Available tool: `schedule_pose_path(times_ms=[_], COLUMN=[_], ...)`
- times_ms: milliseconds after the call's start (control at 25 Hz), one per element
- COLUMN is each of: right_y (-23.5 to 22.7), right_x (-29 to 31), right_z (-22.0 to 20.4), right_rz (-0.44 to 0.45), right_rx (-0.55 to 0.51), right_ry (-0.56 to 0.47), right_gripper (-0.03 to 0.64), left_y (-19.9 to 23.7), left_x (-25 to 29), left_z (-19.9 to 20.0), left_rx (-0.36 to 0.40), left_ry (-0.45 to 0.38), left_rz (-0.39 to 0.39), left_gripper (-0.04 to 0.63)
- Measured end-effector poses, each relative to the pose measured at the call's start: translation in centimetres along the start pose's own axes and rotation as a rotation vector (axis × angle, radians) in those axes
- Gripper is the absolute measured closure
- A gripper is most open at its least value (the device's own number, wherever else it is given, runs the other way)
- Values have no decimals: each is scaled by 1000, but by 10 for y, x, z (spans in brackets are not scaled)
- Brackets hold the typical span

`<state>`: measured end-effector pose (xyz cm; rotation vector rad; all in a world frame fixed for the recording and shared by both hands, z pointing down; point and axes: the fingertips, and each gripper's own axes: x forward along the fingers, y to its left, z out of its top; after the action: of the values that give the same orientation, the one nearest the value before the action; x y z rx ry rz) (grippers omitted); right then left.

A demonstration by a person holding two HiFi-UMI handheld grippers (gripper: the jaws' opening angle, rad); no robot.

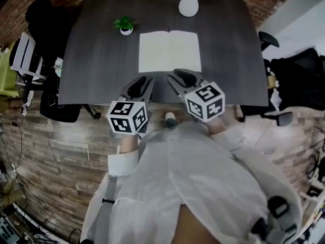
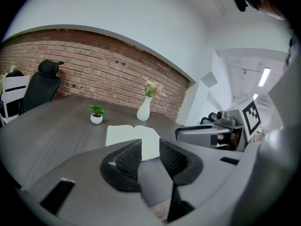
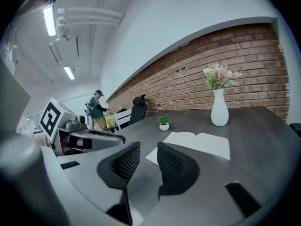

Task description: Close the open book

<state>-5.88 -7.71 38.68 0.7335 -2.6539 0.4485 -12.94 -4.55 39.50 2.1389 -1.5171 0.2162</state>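
An open book [image 1: 169,51] with blank white pages lies flat in the middle of the dark grey table [image 1: 91,60]. Both grippers hover at the table's near edge, short of the book and apart from it. My left gripper [image 1: 142,83] is open with nothing between its jaws; in its own view the left gripper [image 2: 149,155] points at the book [image 2: 131,135]. My right gripper [image 1: 177,77] is also open and empty. In the right gripper view the book [image 3: 197,144] lies just beyond the right gripper [image 3: 148,161].
A white vase [image 1: 188,4] with flowers stands behind the book, and a small potted plant [image 1: 125,25] to its left. Black office chairs [image 1: 45,19] flank the table. A brick wall [image 2: 94,74] runs behind it. A person [image 3: 97,108] stands far off.
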Motion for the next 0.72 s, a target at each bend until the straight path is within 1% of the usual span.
schedule_pose_path(times_ms=[240, 480, 720], right_y=[-30, -37, -50], right_x=[19, 26, 30], right_z=[11, 4, 3], right_rz=[28, 56, 36], right_rx=[1, 6, 24], right_ry=[8, 35, 37], right_gripper=[518, 518, 517], left_y=[13, 20, 25], left_x=[24, 30, 31], left_z=[14, 12, 12], left_rx=[-36, -61, -66], left_ry=[-10, 7, 23], left_rz=[53, 89, 104], left_gripper=[497, 497, 497])
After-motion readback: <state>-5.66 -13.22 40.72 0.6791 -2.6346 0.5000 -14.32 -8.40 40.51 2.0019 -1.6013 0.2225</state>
